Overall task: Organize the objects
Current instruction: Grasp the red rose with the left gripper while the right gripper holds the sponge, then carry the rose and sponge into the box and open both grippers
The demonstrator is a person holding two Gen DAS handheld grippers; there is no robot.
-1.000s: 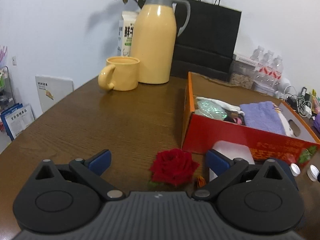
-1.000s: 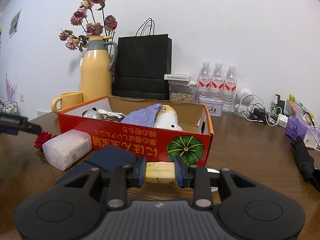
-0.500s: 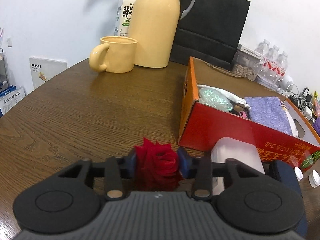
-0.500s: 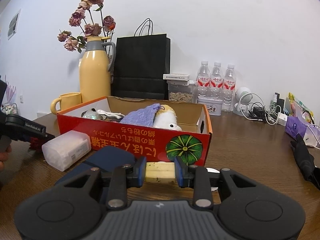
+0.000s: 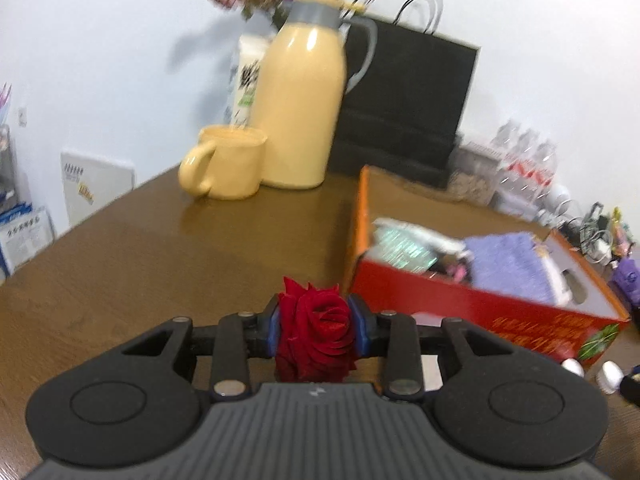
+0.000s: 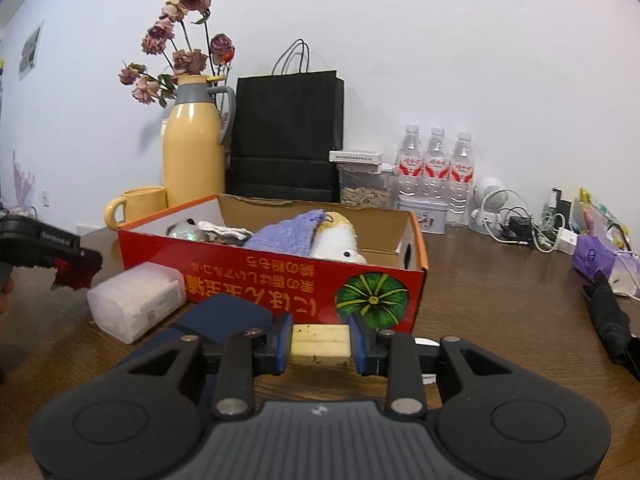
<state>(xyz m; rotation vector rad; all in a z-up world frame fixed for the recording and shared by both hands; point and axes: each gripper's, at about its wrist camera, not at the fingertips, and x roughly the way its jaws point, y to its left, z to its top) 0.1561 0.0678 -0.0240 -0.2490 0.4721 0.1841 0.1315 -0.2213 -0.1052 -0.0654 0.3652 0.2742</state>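
A red rose (image 5: 316,328) sits between the blue pads of my left gripper (image 5: 316,322), whose jaws are closing and press on its petals. It hangs just off the brown table, left of the red cardboard box (image 5: 480,308). In the right wrist view the same gripper (image 6: 48,246) holds the rose (image 6: 74,274) at the far left. My right gripper (image 6: 319,342) is shut on a pale yellow block (image 6: 319,338), low in front of the box (image 6: 280,276). The box holds a purple cloth (image 6: 288,234), a white plush and a shiny wrapped item.
A white plastic container (image 6: 136,300) and a dark blue item (image 6: 224,316) lie before the box. A yellow mug (image 5: 226,162), a yellow thermos (image 5: 300,108) and a black bag (image 6: 286,136) stand behind. Bottles (image 6: 436,168), cables and a black folded umbrella (image 6: 608,320) sit at the right.
My left gripper went from wide open around the rose to closed on it, then lifted it a little off the table. The right gripper and its block stayed still.
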